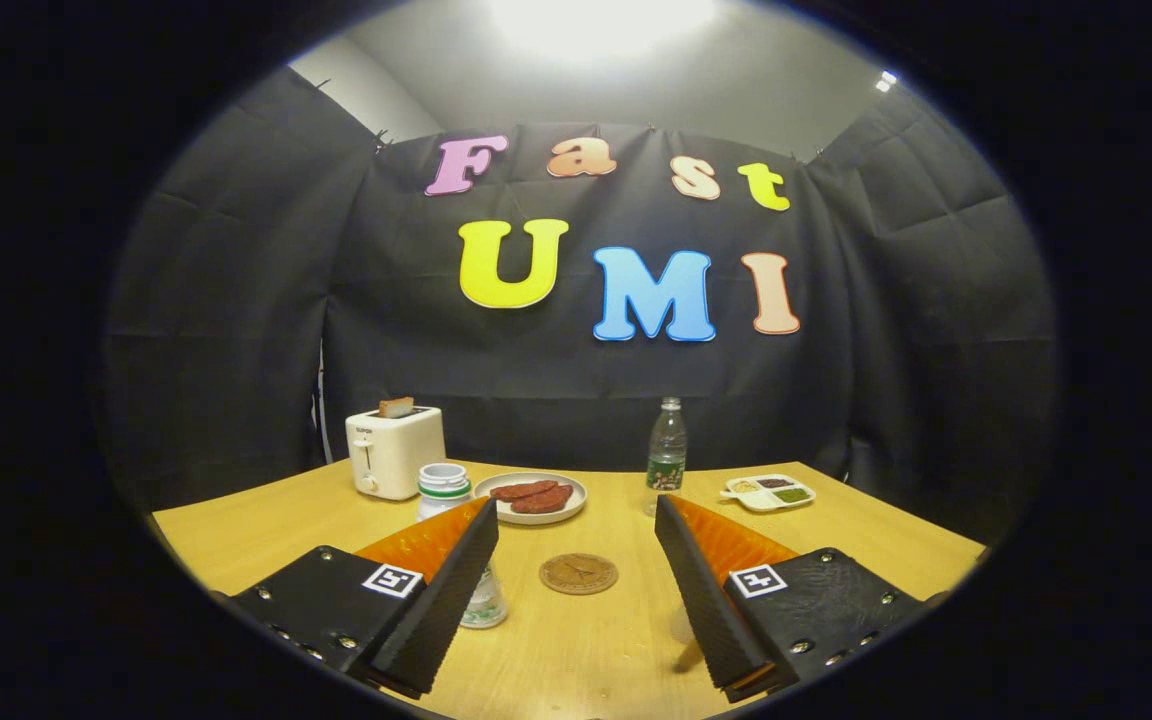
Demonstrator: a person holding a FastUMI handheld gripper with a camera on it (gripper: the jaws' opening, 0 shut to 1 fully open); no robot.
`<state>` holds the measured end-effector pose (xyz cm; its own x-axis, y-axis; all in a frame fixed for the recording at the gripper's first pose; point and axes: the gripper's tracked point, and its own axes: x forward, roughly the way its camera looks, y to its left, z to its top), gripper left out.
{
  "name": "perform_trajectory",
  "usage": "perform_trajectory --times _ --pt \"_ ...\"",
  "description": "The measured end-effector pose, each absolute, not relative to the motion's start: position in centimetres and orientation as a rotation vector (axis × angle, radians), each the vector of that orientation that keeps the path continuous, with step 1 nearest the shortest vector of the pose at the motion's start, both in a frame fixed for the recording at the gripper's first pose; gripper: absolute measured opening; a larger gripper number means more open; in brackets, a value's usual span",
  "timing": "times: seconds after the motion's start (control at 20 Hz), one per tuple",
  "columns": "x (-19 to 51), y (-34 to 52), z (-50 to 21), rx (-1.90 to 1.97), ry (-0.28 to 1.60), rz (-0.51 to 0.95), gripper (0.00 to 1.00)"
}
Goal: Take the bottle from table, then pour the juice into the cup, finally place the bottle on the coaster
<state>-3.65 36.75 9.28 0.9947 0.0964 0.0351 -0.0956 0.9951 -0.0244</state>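
Note:
A clear plastic bottle [666, 446] with a green label stands upright near the table's far edge, beyond my right finger. A round brown coaster [578, 574] lies flat on the wooden table [586, 640], between my two fingers. A clear cup [444, 486] with a white rim and a green band stands right behind my left finger, which hides most of its body; its base shows beside that finger. My gripper [576, 505] is open, its fingers spread wide with nothing held between them.
A white toaster [394, 452] with a slice of toast in it stands at the far left. A white plate [576, 490] with red meat pieces sits behind the coaster. A small divided tray [768, 492] of condiments lies at the far right.

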Motion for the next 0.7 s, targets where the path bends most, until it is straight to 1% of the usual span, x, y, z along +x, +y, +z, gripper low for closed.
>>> perform_trajectory --times 0.25,0.7 --pt "-2.6 40.5 7.8 -0.014 -0.017 0.144 0.96" --pt "1.0 44.6 4.7 -0.015 0.034 0.190 0.96"
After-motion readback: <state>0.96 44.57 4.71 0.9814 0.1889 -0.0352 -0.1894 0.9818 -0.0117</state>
